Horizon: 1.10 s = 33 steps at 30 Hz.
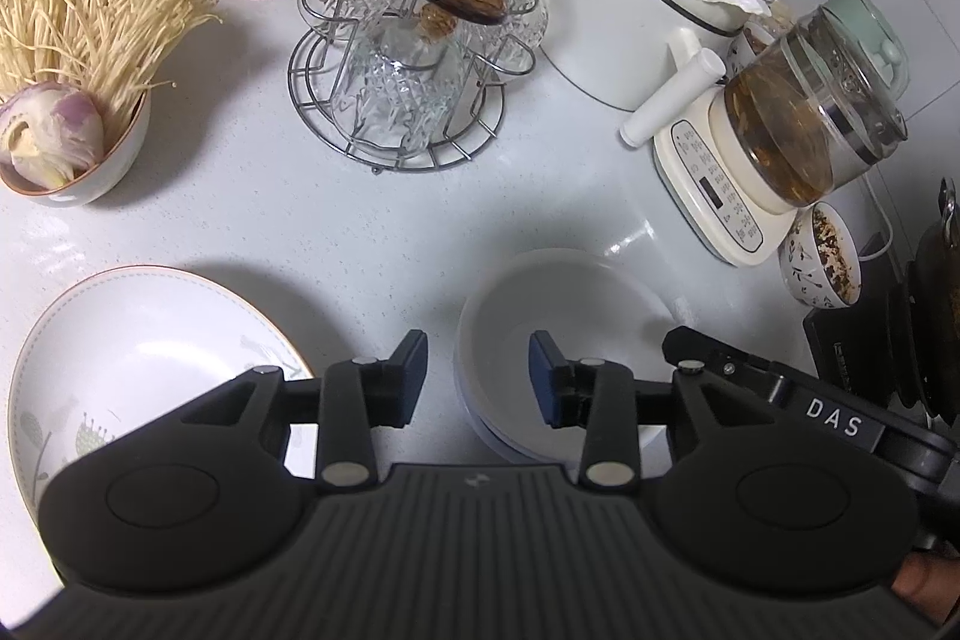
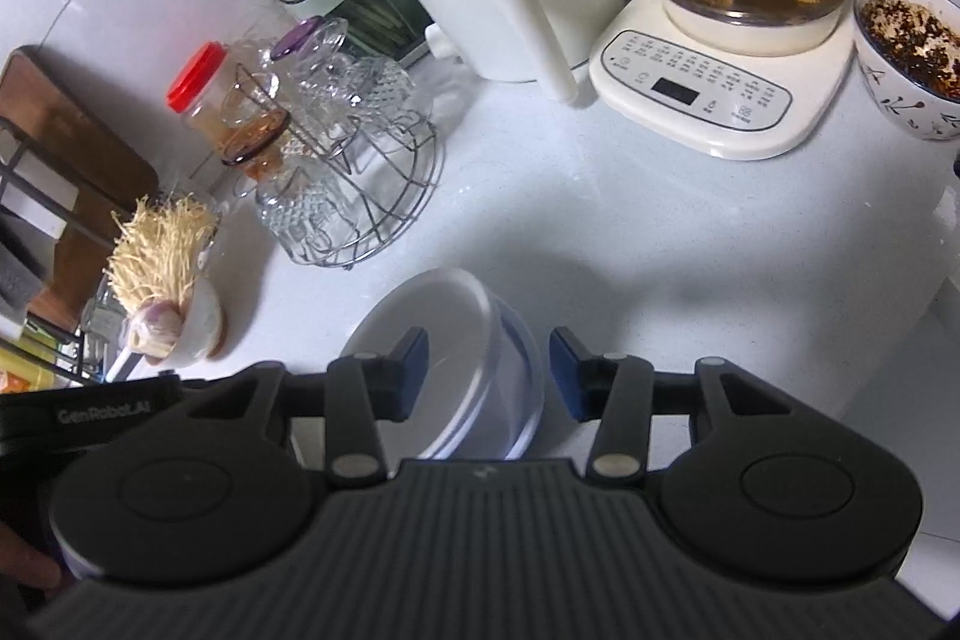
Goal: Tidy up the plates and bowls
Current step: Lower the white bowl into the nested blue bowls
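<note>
A stack of white bowls (image 1: 570, 304) sits on the white counter, just in front of both grippers. My left gripper (image 1: 478, 376) is open and straddles the stack's left rim; neither pad touches it. Seen from the right wrist, the stack (image 2: 432, 316) lies low and centre. My right gripper (image 2: 489, 370) is open around its right rim, its pads clear of the wall. A large white plate (image 1: 138, 334) with an orange edge and a plant pattern lies flat at the lower left, partly hidden by the left gripper's body.
A wire rack of cut-glass cups (image 1: 396, 100) stands behind the bowls. Right of it are a white lidded pot (image 1: 648, 10), a glass tea kettle on its base (image 1: 780, 142) and a patterned spice bowl (image 1: 822, 262). A bowl of enoki mushrooms (image 1: 78, 130) stands far left.
</note>
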Each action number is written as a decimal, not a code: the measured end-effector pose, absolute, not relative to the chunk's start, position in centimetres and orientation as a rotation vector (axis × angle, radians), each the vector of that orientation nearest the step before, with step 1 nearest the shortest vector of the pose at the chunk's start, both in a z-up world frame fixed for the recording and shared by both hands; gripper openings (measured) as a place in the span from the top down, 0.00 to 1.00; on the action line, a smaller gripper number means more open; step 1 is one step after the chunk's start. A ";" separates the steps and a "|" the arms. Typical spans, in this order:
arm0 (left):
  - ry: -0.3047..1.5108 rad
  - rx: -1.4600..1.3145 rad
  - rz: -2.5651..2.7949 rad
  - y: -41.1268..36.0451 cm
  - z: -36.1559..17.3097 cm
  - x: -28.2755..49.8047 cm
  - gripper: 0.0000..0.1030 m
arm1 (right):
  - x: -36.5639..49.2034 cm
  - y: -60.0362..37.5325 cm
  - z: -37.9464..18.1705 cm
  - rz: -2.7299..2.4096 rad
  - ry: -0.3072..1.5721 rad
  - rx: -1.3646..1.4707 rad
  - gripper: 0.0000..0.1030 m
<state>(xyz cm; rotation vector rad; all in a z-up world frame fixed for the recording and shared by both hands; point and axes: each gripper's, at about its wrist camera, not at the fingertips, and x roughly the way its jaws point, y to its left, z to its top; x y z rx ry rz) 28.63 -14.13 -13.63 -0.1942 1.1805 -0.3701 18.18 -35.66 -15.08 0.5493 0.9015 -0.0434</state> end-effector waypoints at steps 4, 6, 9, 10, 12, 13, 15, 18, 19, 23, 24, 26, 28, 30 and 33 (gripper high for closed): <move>1.182 -0.192 -0.377 -14.4 -13.8 28.7 0.59 | 17.6 -35.9 -15.0 -0.032 0.901 0.561 0.65; 1.184 -0.187 -0.380 -14.6 -13.9 28.8 0.59 | 17.4 -35.9 -15.1 -0.028 0.904 0.561 0.68; 1.186 -0.181 -0.390 -14.9 -14.0 28.9 0.59 | 17.3 -36.1 -15.8 -0.029 0.927 0.592 0.72; 1.185 -0.177 -0.394 -15.0 -14.1 29.0 0.59 | 17.2 -36.2 -16.0 -0.031 0.931 0.600 0.72; 1.189 -0.174 -0.398 -15.2 -14.2 29.0 0.59 | 17.1 -36.3 -16.4 -0.038 0.934 0.610 0.72; 1.192 -0.175 -0.401 -15.3 -14.2 29.1 0.59 | 17.2 -36.4 -16.6 -0.042 0.941 0.618 0.72; 1.198 -0.174 -0.406 -15.5 -14.4 29.2 0.59 | 17.2 -36.5 -17.2 -0.037 0.955 0.638 0.72; 1.207 -0.179 -0.410 -15.5 -14.8 29.3 0.59 | 17.2 -36.5 -17.8 -0.033 0.965 0.657 0.72; 1.208 -0.180 -0.414 -15.4 -14.9 29.4 0.59 | 17.2 -36.5 -17.8 -0.033 0.963 0.661 0.72; 1.207 -0.185 -0.416 -15.4 -15.5 29.8 0.49 | 17.5 -36.8 -18.0 -0.032 0.927 0.675 0.70; 1.212 -0.190 -0.418 -15.4 -15.7 30.0 0.47 | 17.7 -36.9 -18.1 -0.025 0.929 0.683 0.67; 1.219 -0.191 -0.414 -15.5 -16.2 30.2 0.46 | 18.1 -36.9 -18.5 -0.015 0.931 0.689 0.59; 1.224 -0.199 -0.420 -15.7 -16.6 30.3 0.46 | 18.5 -37.0 -19.0 -0.009 0.940 0.689 0.57; 1.223 -0.198 -0.424 -15.8 -17.1 30.4 0.46 | 18.9 -37.1 -19.4 0.000 0.948 0.702 0.57; 1.228 -0.179 -0.420 -16.2 -17.8 30.3 0.46 | 19.4 -37.1 -20.0 0.006 0.954 0.697 0.57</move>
